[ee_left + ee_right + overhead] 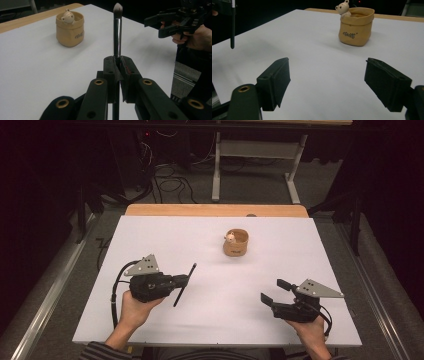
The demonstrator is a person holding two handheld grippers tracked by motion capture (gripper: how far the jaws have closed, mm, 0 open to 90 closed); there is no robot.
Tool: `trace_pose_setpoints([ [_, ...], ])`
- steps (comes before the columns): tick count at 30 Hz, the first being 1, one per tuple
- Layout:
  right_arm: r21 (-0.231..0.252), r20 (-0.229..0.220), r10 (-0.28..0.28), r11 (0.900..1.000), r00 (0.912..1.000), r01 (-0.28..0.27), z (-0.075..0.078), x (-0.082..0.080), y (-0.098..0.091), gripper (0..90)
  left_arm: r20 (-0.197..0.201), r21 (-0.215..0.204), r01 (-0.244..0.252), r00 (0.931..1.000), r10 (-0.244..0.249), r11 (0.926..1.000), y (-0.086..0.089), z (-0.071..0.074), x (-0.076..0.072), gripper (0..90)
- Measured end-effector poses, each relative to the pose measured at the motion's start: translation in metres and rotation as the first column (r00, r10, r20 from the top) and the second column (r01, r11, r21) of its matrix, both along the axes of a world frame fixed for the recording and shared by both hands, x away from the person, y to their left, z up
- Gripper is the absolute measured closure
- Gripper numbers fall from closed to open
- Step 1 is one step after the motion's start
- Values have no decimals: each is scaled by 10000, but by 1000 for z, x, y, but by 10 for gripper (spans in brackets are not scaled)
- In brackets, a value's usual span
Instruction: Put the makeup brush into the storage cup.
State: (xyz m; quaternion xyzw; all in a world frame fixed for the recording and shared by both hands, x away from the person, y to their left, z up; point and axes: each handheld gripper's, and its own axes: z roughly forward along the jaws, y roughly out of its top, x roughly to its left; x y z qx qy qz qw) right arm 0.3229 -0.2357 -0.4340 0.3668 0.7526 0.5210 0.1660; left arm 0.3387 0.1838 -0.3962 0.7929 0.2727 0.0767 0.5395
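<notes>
Two hand-held grippers hover low: left hand-held gripper (186,279) clamps a makeup brush (117,32); right hand-held gripper (275,291) gapes empty.

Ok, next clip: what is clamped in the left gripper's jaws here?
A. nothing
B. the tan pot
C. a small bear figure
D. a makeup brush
D. In the left gripper view the left gripper has its jaws shut on the dark handle of a makeup brush, bristles pointing away; the tan pot stands apart on the table.

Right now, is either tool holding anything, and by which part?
The left tool is shut on the makeup brush, gripping its handle partway along, bristles pointing away. The right tool is open and holds nothing.
</notes>
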Motion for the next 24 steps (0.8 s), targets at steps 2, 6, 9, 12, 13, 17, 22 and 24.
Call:
trace_pose_setpoints([
  [2,18,6,136,9999,9999,-136,1,-1,3,248,13,-10,-13,10000,13,10000,-1,0,0,836],
  [6,-116,-128,354,9993,9993,-356,1,1,13,258,30,-35,-43,10000,43,10000,-2,1,1,836],
  [9,-209,-217,553,9982,9982,-558,1,2,20,270,53,-50,-50,10000,50,10000,-4,2,2,836],
  [12,-227,-306,760,9968,9966,-767,1,2,28,288,87,-77,-35,10000,35,10000,-7,3,1,836],
  [13,-236,-309,823,9963,9961,-830,1,1,31,293,114,-74,-32,9999,33,10000,-7,4,1,836],
  [17,-257,-404,1109,9934,9930,-1120,2,1,43,310,115,-139,-79,9999,81,9999,-7,5,0,836],
  [22,-213,-447,1424,9894,9888,-1435,4,3,57,325,117,-194,-89,9999,91,9998,-8,6,0,836],
  [24,-181,-469,1497,9884,9876,-1507,4,3,60,328,112,-200,-67,9999,69,9998,-9,6,1,836],
])
